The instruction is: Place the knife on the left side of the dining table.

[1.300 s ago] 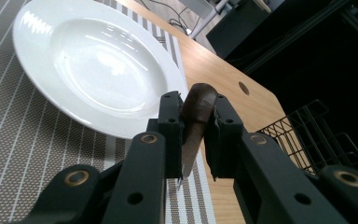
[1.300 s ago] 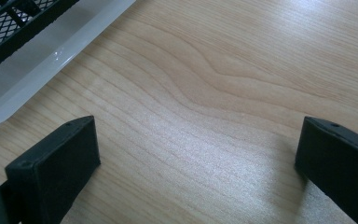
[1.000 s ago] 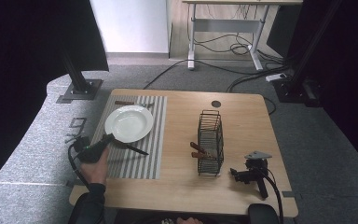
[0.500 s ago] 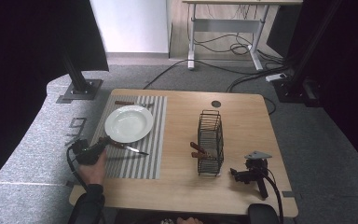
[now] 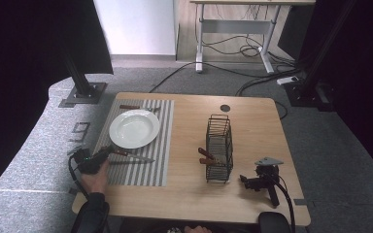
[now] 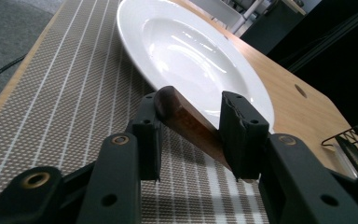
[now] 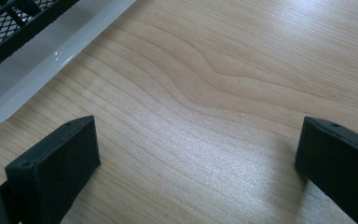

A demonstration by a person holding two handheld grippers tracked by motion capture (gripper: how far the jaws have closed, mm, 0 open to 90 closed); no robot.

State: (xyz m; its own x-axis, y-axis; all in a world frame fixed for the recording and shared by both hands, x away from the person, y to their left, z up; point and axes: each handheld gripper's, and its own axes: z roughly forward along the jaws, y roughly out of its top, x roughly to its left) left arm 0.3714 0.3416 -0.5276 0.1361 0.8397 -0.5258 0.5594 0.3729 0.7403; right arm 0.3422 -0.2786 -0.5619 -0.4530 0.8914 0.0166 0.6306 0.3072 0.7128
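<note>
My left gripper [image 5: 102, 154] [image 6: 189, 116] rests low over the striped placemat [image 5: 145, 170] [image 6: 65, 93], its jaws shut on the brown wooden handle of a knife [image 5: 132, 157] [image 6: 193, 126]. The blade points right, along the mat just in front of the white plate [image 5: 134, 128] [image 6: 200, 60]. A hand holds this gripper at the table's front left. My right gripper [image 5: 247, 182] [image 7: 200, 144] sits on the bare wood at the front right, jaws wide open with nothing between them.
A black wire rack [image 5: 219, 145] on a white tray [image 7: 42, 60] stands mid-table, with brown-handled cutlery in it, just left of the right gripper. Another brown-handled utensil [image 5: 130, 107] lies behind the plate. A round hole [image 5: 225, 108] is in the tabletop at the back.
The left gripper has drawn back toward the front left with the knife, and the knife has come down from a slant to lie nearly flat on the mat. The right gripper is unmoved.
</note>
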